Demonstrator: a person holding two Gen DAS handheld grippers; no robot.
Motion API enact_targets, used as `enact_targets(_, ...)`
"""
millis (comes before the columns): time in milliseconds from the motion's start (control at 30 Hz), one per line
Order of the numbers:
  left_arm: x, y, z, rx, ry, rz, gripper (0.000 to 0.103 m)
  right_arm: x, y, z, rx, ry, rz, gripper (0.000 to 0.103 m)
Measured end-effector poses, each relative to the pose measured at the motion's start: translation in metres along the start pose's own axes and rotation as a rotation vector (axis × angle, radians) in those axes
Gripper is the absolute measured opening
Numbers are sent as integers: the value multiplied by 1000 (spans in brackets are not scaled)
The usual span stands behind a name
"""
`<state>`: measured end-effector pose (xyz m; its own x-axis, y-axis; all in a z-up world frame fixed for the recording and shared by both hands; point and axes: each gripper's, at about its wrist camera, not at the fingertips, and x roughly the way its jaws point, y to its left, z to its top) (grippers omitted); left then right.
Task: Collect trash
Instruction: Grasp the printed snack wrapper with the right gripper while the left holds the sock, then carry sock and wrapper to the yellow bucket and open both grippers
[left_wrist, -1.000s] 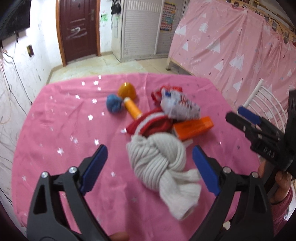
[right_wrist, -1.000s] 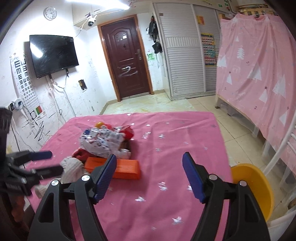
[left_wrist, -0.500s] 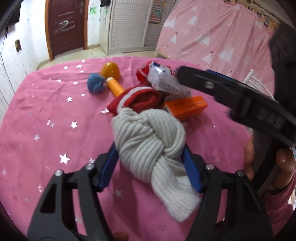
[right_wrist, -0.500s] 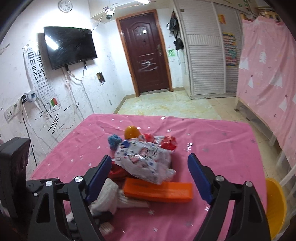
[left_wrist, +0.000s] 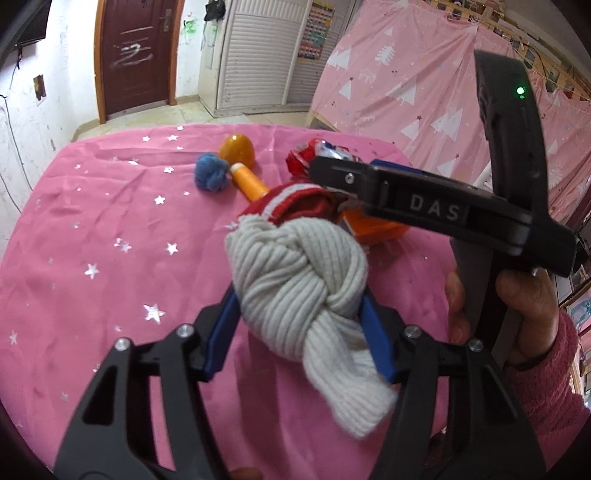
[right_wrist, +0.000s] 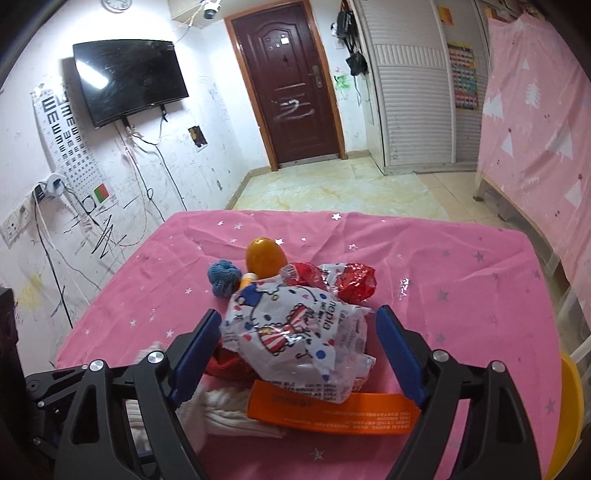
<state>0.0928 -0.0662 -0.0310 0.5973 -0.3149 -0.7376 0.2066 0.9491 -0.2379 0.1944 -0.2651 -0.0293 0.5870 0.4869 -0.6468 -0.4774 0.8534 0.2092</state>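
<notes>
A second ago the left gripper (left_wrist: 299, 325) stood wide around the knotted grey ribbed-knit sock (left_wrist: 295, 280); now its blue pads (left_wrist: 221, 332) have come in against the knot's sides and are still closing, clamped on the soft bundle, whose loose end flops toward the camera over the pink star-printed cloth of the counter (left_wrist: 92, 240). The right gripper (right_wrist: 299, 343) has travelled from bare cloth to the heap, and its jaws now straddle a crinkled white plastic wrapper with cartoon print (right_wrist: 295, 336), narrowing, with a little space still showing on either side of the wrapper. Under that wrapper lies a flat orange rectangular pack (right_wrist: 332, 410); behind it sit a shiny red foil wrapper (right_wrist: 354, 284), a smooth orange egg-shaped capsule (right_wrist: 264, 256) and a fuzzy blue yarn ball (right_wrist: 221, 277). A red cloth with a white stripe (left_wrist: 295, 201) touches the sock's far side.
</notes>
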Motion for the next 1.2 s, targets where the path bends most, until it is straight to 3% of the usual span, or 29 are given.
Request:
enact_targets(67,-1,1,-1,-3,-1,0,60,2,0,0,-1,4,-13,61)
enact_targets(133,-3,3,-1,-7,-4,2,60,2,0,0,-4,1,-18,43)
enact_targets(200,-4,4,-1,-11,-6,2,60,1,2,-1,-17,-9,-35,36)
enact_targets(333,-11,1,2,-5,-23,12,60,-8,4,0,-32,-55,-69,35)
enact_targets(800,-55,-16,16,50,-155,107,60,-49,-17,1,22,-146,-50,36)
enact_targets(1200,-58,-52,39,111,-193,75,60,-114,-81,-16,128,-256,-160,36)
